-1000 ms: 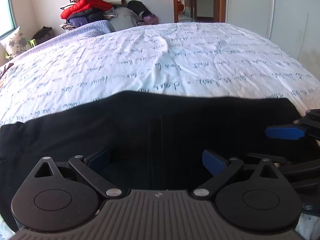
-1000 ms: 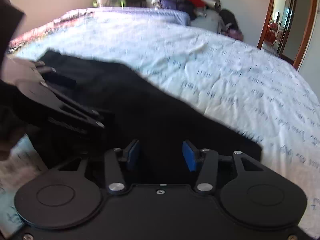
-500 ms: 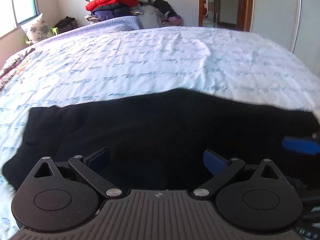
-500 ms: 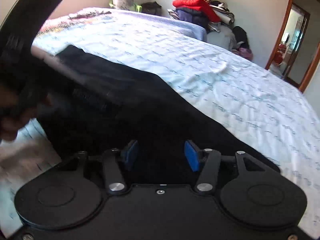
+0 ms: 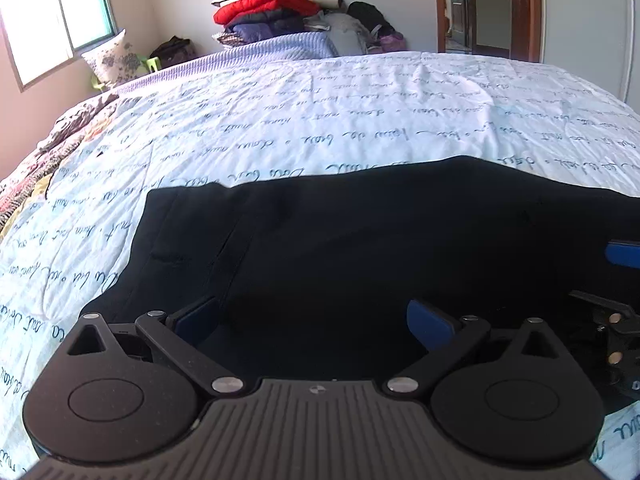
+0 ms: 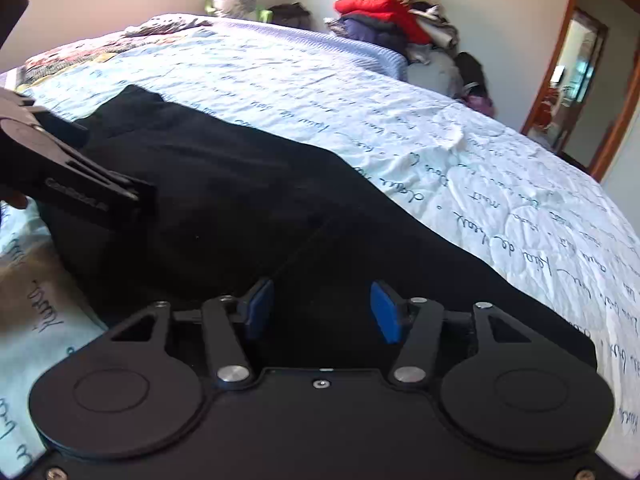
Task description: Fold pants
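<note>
Black pants (image 5: 360,240) lie flat across the near part of the bed, folded lengthwise, one end at the left in the left wrist view. They also show in the right wrist view (image 6: 240,200). My left gripper (image 5: 312,320) is open and empty, just above the pants' near edge. My right gripper (image 6: 322,308) is open and empty over the pants' other end. One blue pad of the right gripper (image 5: 622,254) shows at the right edge of the left wrist view. The left gripper's body (image 6: 60,176) shows at the left of the right wrist view.
The bed has a white quilt with blue script (image 5: 320,120). A pile of clothes with a red jacket (image 5: 264,4) sits past the far end. A window (image 5: 52,20) is at the left and a doorway (image 5: 480,4) at the right.
Both grippers have pulled back and up from the pants. The left view has swung left, so the pants' left end now shows. Both stay open.
</note>
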Motion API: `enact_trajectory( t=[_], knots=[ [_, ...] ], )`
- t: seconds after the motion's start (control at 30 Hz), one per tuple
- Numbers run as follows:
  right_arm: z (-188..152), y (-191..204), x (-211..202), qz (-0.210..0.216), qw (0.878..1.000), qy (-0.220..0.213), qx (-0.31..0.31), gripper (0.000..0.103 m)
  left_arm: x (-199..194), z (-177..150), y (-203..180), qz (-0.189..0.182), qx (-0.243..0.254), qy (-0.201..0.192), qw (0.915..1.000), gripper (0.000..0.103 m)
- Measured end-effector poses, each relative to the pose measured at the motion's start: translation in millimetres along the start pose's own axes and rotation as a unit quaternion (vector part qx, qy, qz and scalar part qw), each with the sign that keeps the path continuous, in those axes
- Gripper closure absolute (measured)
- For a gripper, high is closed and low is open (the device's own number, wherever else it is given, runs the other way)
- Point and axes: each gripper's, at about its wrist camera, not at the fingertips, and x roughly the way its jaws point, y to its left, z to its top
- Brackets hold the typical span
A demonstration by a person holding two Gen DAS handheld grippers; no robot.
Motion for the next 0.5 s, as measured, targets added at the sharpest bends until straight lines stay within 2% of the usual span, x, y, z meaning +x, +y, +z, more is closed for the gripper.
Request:
enact_trajectory(
  t=[0.13,0.2,0.37,0.43,0.5],
  knots=[
    [4.3,-2.1,-8.6,-0.004,1.0,0.002,0.027,0.044,3.0,-5.8,11.4,-0.011,-0.018,0.003,0.9998,0.0],
    [10.4,1.5,-10.9,-0.002,1.0,-0.008,0.026,0.041,2.6,-6.4,15.5,-0.017,-0.022,0.003,0.9996,0.0],
    [40.3,4.8,1.0,0.023,0.999,-0.029,0.011,0.042,-3.8,1.8,26.7,-0.013,-0.019,-0.012,0.9997,0.001],
    [56.4,-4.7,14.9,0.032,0.999,-0.023,0.013,0.056,-4.2,11.5,34.0,0.003,-0.02,-0.025,0.9995,0.001],
    [72.7,-26.7,37.4,0.049,0.998,-0.009,0.046,0.058,-1.3,20.3,42.4,0.018,-0.024,-0.034,0.999,0.001]
  ],
)
